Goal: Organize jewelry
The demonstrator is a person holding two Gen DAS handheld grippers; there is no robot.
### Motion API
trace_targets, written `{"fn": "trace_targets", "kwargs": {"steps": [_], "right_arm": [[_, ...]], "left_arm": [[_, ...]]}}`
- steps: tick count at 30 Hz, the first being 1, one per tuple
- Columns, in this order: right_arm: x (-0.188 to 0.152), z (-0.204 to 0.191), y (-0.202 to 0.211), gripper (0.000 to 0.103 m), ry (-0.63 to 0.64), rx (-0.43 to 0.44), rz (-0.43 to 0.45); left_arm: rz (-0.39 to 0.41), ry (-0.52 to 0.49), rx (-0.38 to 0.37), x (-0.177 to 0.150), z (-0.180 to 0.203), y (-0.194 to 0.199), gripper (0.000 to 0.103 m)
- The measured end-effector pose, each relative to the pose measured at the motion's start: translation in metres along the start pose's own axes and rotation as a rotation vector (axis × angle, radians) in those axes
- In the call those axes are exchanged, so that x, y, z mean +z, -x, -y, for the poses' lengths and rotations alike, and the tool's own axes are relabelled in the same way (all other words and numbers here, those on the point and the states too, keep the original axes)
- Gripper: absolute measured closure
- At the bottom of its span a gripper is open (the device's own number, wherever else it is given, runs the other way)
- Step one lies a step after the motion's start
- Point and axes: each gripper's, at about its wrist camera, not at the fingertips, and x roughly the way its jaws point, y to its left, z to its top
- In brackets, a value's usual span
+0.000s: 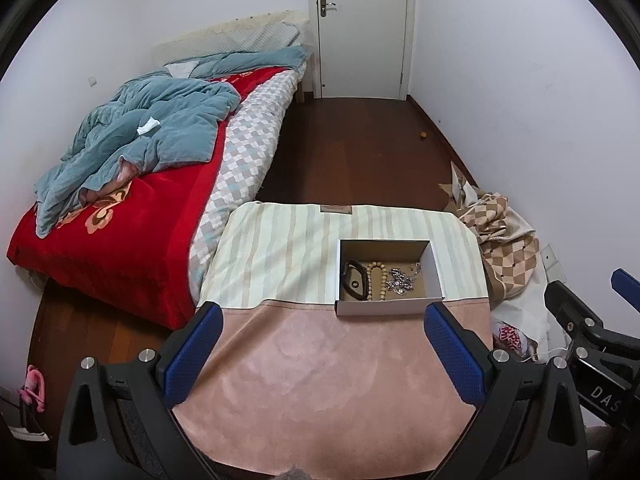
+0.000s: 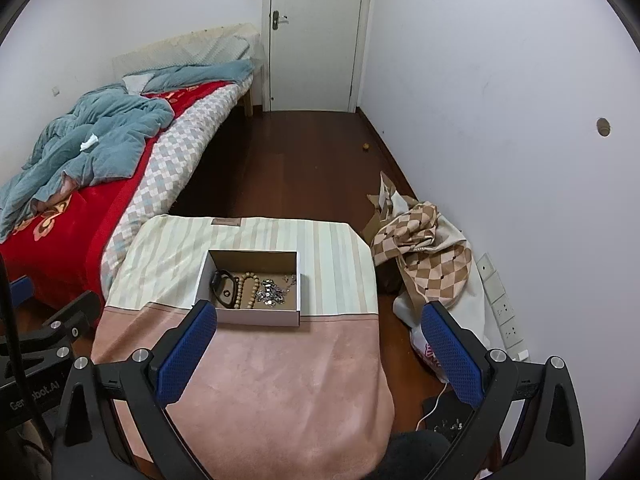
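Observation:
An open cardboard box (image 1: 436, 276) (image 2: 248, 318) sits on a small table covered with a striped and pink cloth (image 1: 320, 360) (image 2: 280, 380). Inside lie a black bracelet (image 1: 354, 280) (image 2: 222, 285), a wooden bead bracelet (image 1: 378, 282) (image 2: 246, 290) and a silver chain piece (image 1: 400, 280) (image 2: 272, 292). My left gripper (image 1: 322, 320) is open and empty, held above the pink cloth just in front of the box. My right gripper (image 2: 320, 320) is open and empty, to the right of the box, its left finger (image 2: 188, 352) near the box's front corner.
A bed (image 1: 132, 216) with a red blanket and blue quilt stands at the left. A pile of checked cloth and bags (image 2: 424, 256) lies on the floor at the right by the wall sockets. A white door (image 1: 362, 28) is at the back.

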Motion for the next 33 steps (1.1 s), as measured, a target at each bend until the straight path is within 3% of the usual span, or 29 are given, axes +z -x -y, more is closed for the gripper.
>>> {"fn": "trace_targets", "kwargs": {"steps": [12,33], "right_arm": [[0.008,0.001,-0.03,0.0,-0.003,-0.003,-0.063],[0.008,0.001,-0.027,0.0,0.002,-0.005,-0.074]], "left_arm": [[-0.024,0.005,0.003,0.008,0.002,-0.014,0.0],[-0.023,0.01,0.009,0.005,0.004,-0.011,0.0]]}}
